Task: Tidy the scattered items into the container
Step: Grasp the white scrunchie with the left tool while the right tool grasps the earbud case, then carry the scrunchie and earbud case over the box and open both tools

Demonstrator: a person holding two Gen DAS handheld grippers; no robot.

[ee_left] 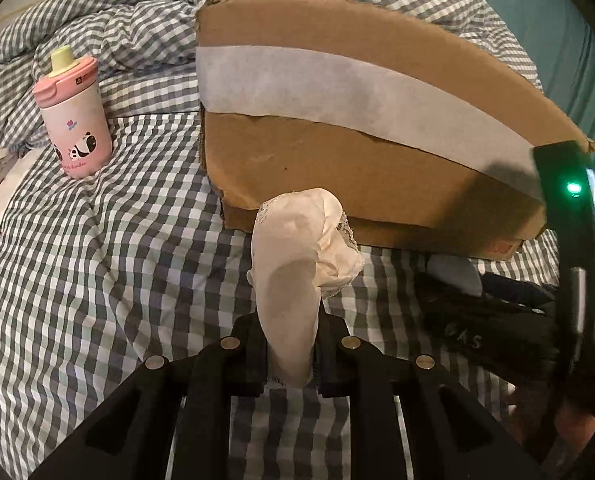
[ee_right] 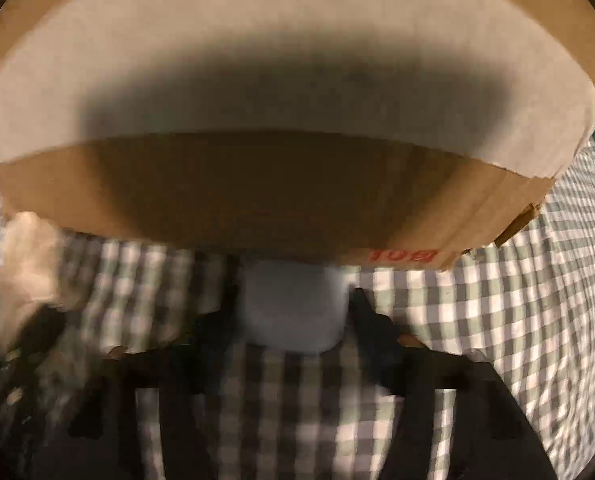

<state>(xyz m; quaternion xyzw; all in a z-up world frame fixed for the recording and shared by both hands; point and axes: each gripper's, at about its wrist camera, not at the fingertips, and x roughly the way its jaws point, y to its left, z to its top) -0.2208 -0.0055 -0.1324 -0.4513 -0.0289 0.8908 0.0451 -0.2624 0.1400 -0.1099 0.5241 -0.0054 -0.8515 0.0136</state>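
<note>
Grey-white checked bed cover [ee_left: 97, 248] carries taped brown cardboard box [ee_left: 337, 152]; pink panda bottle [ee_left: 75, 116] stands left of it.

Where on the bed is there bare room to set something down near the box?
Bare checked sheet lies between the pink cup and cardboard box. Crowded: the box's near side, with both grippers, left gripper holding cream cloth.

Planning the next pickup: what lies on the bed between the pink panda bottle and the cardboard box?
Only gingham bedding, in the left wrist view; the pink panda bottle and cardboard box stand apart.
</note>
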